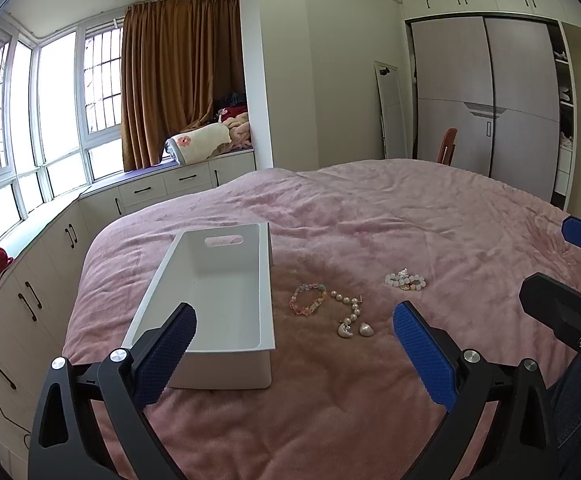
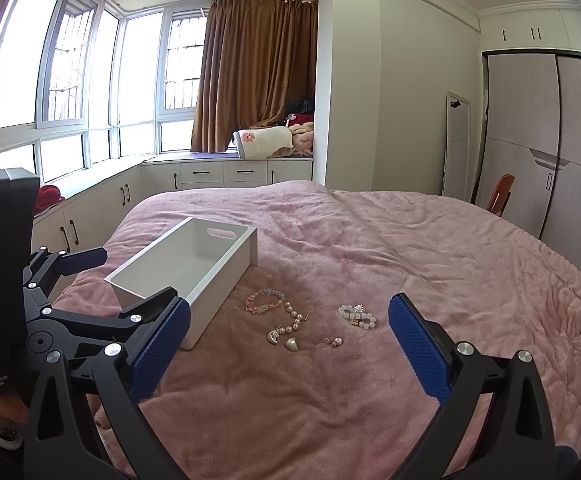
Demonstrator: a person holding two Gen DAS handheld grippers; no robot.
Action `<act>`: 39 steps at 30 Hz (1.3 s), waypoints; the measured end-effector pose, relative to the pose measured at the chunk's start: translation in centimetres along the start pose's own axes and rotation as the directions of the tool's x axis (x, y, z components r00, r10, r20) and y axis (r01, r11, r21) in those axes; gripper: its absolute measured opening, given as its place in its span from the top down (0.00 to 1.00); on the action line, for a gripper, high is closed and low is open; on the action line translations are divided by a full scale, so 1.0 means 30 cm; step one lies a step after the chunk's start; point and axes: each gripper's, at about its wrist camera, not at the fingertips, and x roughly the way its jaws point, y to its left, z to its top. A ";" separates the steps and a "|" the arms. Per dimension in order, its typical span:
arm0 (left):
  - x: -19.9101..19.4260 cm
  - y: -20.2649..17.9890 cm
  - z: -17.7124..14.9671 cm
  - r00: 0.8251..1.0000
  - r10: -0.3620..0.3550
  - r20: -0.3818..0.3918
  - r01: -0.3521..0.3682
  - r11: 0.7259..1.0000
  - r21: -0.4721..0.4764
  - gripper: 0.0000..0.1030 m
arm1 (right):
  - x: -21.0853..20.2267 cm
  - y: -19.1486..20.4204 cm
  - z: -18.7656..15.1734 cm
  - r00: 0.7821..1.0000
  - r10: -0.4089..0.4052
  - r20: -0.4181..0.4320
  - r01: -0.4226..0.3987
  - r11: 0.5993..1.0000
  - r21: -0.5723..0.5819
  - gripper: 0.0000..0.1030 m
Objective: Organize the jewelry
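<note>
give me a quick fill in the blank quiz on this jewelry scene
1. The white bin on the bed holds ____ jewelry.
2. The bedspread is ____ in color.
3. The pastel bead bracelet lies to the ____ of the bin.
4. Both the left gripper and the right gripper are ____.

Missing words: no; pink; right; open

bright daylight — blown-out windows | soft shadows | sharp focus — fisheye-bent, vignetted edges

The left gripper hovers with its blue-padded fingers spread wide at the lower frame, holding nothing. The right gripper is likewise spread wide, its fingers holding nothing, lower frame.
</note>
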 end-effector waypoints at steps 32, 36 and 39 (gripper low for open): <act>0.310 -0.163 0.104 0.988 -0.030 -0.153 0.033 0.999 0.018 0.03 | 0.284 -0.249 0.026 0.992 -0.106 -0.071 0.108 0.994 0.032 0.05; 0.399 -0.195 0.099 0.984 -0.048 -0.173 0.054 0.998 0.028 0.03 | 0.391 -0.322 0.034 0.989 -0.092 -0.118 0.097 0.995 0.034 0.05; 0.474 -0.207 0.084 0.974 -0.107 -0.198 0.109 0.994 -0.001 0.03 | 0.485 -0.361 0.044 0.986 -0.066 -0.151 0.068 0.998 0.007 0.07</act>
